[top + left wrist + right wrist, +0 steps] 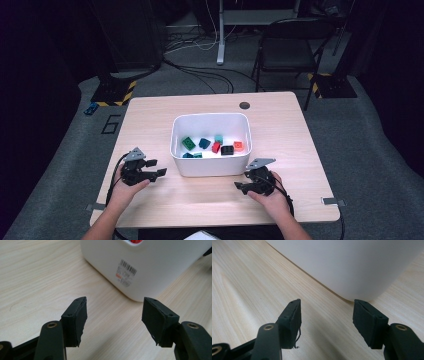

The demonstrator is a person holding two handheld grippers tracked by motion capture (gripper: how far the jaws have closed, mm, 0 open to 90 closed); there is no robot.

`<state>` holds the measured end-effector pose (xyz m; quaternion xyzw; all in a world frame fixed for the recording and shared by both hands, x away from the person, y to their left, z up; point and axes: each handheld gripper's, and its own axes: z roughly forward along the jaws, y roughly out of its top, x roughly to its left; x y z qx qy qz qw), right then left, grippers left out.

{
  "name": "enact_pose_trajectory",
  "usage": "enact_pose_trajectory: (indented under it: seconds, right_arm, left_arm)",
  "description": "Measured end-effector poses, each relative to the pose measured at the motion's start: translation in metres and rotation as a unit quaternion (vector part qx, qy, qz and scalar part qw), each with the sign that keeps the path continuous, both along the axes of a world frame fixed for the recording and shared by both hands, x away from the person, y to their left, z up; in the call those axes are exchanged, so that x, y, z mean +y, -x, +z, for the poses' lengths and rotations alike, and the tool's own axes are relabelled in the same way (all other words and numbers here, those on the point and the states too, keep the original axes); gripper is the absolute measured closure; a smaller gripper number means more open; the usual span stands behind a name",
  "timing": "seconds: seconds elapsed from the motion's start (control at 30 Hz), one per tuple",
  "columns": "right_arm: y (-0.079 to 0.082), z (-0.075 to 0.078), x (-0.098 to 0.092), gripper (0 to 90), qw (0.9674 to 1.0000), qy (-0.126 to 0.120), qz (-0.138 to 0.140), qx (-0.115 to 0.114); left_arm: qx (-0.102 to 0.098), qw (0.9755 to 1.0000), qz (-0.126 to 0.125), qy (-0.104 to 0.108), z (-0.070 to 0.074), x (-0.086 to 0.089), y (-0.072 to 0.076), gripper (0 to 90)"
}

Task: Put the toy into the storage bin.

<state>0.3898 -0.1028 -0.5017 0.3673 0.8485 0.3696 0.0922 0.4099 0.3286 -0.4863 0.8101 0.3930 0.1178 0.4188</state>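
A white plastic bin (211, 172) sits at the centre of the wooden surface (280, 125), its long axis running from 9 to 3 o'clock in the high view. Inside lie small coloured blocks: a green one (188, 142), a dark blue one (204, 143), a teal one (219, 138), a red one (216, 147), a black one (227, 150) and an orange one (239, 146).

The left gripper (156, 168) rests low at the bin's near left corner, the right gripper (241, 186) at its near right corner. Each gripper points inward at the bin, so the bin lies toward 3 o'clock from the left one and toward 10 o'clock from the right one. Both look about equally near, just beside the wall without touching it. A lift of the bin, or a reach for the blocks, would probably turn on that flanking placement.

In the left gripper view the left gripper (113, 312) stands wide apart with only bare surface between its pads. The same holds for the right gripper (327, 315) in the right gripper view, where the bin's rounded corner (352, 267) looms just ahead at 12 o'clock.

The bin wall (155, 272) carries a sticker (126, 273) with a barcode, small print too fine to read, and a red mark.
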Motion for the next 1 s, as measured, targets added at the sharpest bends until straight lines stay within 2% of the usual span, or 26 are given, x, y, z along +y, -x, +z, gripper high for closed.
enact_pose_trajectory:
  seconds: [0.03, 0.07, 0.1, 0.2, 0.23, 0.3, 0.37, 0.47, 0.57, 0.83, 0.87, 0.93, 1.0]
  right_arm:
    - [-0.001, -0.001, -0.001, 39.4, 1.0000, 0.003, 0.000, -0.003]
    - [-0.001, -0.001, -0.001, 39.4, 1.0000, 0.003, 0.000, -0.003]
    - [-0.001, -0.001, -0.002, 39.5, 1.0000, 0.006, -0.005, 0.000]
    - [-0.003, -0.002, -0.005, 39.6, 0.9999, 0.011, -0.010, -0.003]
    - [-0.003, -0.002, -0.005, 39.6, 0.9999, 0.011, -0.010, -0.003]
    - [-0.004, -0.001, -0.009, 39.8, 0.9998, 0.012, -0.017, -0.001]
    - [-0.006, -0.001, -0.012, 39.8, 0.9996, 0.015, -0.024, -0.003]
    - [-0.008, -0.001, -0.017, 39.8, 0.9992, 0.019, -0.035, 0.000]
    - [-0.011, -0.003, -0.023, 39.8, 0.9988, 0.019, -0.045, 0.002]
    - [-0.012, -0.007, -0.034, 38.4, 0.9978, 0.015, -0.063, 0.005]
    - [-0.012, -0.007, -0.036, 38.1, 0.9975, 0.016, -0.068, 0.008]
    - [-0.012, -0.008, -0.038, 37.1, 0.9967, 0.014, -0.080, 0.011]
    - [-0.012, -0.009, -0.042, 36.4, 0.9958, 0.011, -0.090, 0.011]
  left_arm:
    - [0.004, 1.0000, 0.000, 0.004, -0.006, 0.002, -0.001, 36.6]
    - [0.004, 1.0000, 0.000, 0.004, -0.006, 0.002, -0.001, 36.4]
    - [0.012, 0.9999, 0.005, 0.000, -0.011, 0.003, -0.001, 35.9]
    - [0.020, 0.9998, 0.006, -0.006, -0.018, 0.005, -0.002, 35.5]
    - [0.020, 0.9998, 0.006, -0.006, -0.018, 0.005, -0.002, 35.5]
    - [0.013, 0.9997, 0.012, -0.019, -0.021, 0.006, -0.003, 35.0]
    - [0.015, 0.9995, 0.019, -0.020, -0.024, 0.008, -0.004, 33.9]
    - [0.016, 0.9992, 0.029, -0.023, -0.027, 0.010, -0.005, 32.2]
    - [0.026, 0.9986, 0.036, -0.027, -0.029, 0.012, -0.007, 31.6]
    - [0.024, 0.9973, 0.058, -0.037, -0.030, 0.015, -0.014, 29.0]
    - [0.026, 0.9971, 0.063, -0.036, -0.031, 0.016, -0.015, 28.6]
    - [0.027, 0.9957, 0.075, -0.048, -0.032, 0.017, -0.018, 27.6]
    - [0.029, 0.9952, 0.081, -0.047, -0.032, 0.020, -0.019, 27.5]
